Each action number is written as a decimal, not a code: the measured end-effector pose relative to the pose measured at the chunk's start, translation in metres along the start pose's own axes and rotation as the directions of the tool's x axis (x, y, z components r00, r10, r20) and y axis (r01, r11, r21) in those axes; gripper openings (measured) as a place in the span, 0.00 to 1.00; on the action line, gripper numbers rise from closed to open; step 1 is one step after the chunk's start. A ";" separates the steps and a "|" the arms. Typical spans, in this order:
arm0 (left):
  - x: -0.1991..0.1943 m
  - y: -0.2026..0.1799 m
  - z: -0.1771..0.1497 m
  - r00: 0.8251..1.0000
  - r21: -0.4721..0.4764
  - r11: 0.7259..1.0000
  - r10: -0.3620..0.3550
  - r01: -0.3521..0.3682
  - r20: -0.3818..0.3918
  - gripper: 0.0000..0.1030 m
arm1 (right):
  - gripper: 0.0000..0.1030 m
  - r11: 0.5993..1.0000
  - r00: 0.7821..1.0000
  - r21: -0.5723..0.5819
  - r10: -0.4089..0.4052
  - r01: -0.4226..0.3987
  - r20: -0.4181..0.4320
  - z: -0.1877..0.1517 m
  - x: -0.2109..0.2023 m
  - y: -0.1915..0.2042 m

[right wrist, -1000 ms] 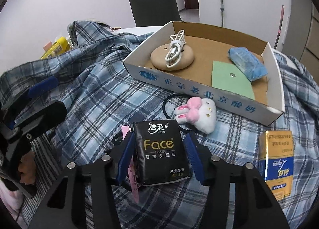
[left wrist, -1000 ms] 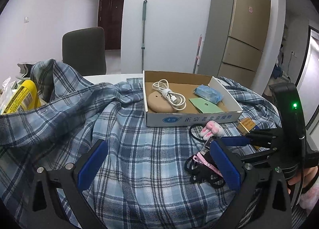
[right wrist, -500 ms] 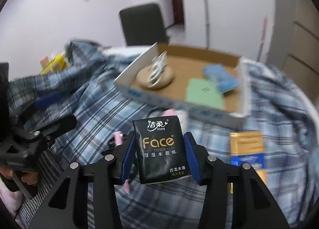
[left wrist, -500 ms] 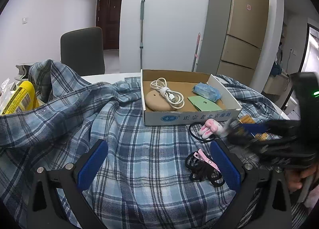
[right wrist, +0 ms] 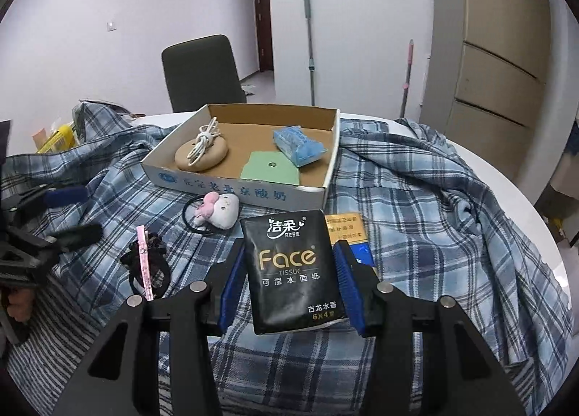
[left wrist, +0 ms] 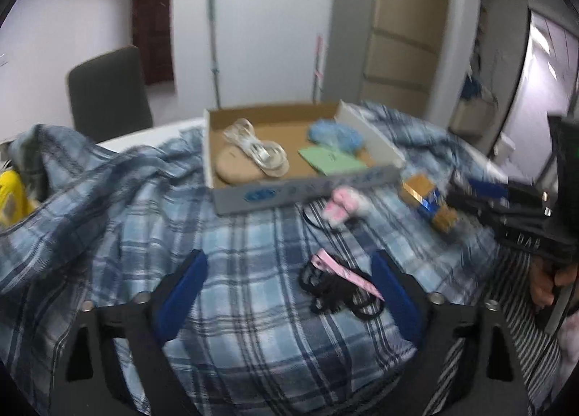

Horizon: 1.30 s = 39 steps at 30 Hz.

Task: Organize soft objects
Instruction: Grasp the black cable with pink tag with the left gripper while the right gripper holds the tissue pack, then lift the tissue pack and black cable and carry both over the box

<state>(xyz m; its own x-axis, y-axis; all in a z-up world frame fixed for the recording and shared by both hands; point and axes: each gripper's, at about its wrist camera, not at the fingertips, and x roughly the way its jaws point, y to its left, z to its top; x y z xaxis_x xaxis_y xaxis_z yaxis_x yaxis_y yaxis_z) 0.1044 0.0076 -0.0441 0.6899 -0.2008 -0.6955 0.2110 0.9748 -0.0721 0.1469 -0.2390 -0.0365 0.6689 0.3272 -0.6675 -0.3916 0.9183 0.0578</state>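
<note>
**Tissue pack in the right tool, hair ties waiting under the left**

A rumpled blue plaid cotton shirt (right wrist: 416, 177) covers most of the round white table (right wrist: 506, 177). It is floppy and would bunch under any pinch, so a fold or the collar looks the best place to take it. On it, toward the far edge of the table, sits the shallow brown cardboard tray with white outer walls (right wrist: 327, 159), stiff and light, already holding a coiled white cable on a tan oval pad, a green square cloth and a crinkly blue packet.

The right tool (right wrist: 289, 282) pinches the black soft-pack of "Face" tissues (right wrist: 291, 275) by its two long sides, clear of the shirt and short of the tray. The pack is light and squashy with a slick wrapper; a mid-body squeeze like this one should hold, though hard pressure would only dent it.

The small white and pink plush bunny hair tie (right wrist: 217, 211) lies just in front of the tray's near wall, soft and easy to pinch anywhere.

The left tool (left wrist: 286, 282) stands spread, its jaws having just been closing, around nothing yet; the tangle of black elastic hair ties with a pink tag (left wrist: 336, 285) lies on the shirt between them, thin, springy and best pinched at the bunch.
</note>
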 end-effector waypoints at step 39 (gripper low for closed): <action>-0.003 -0.045 0.019 0.983 0.181 0.967 -0.168 0.178 -0.071 0.12 | 0.46 0.996 0.996 0.042 0.079 -0.080 0.031 -0.005 -0.006 -0.005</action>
<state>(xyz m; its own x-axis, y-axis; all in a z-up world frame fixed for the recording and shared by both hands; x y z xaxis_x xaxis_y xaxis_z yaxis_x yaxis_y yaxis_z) 0.1066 -0.0374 -0.0252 0.5938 -0.3541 -0.7225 0.4520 0.8897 -0.0645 0.1417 -0.2466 -0.0368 0.6550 0.4050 -0.6379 -0.4166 0.8979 0.1423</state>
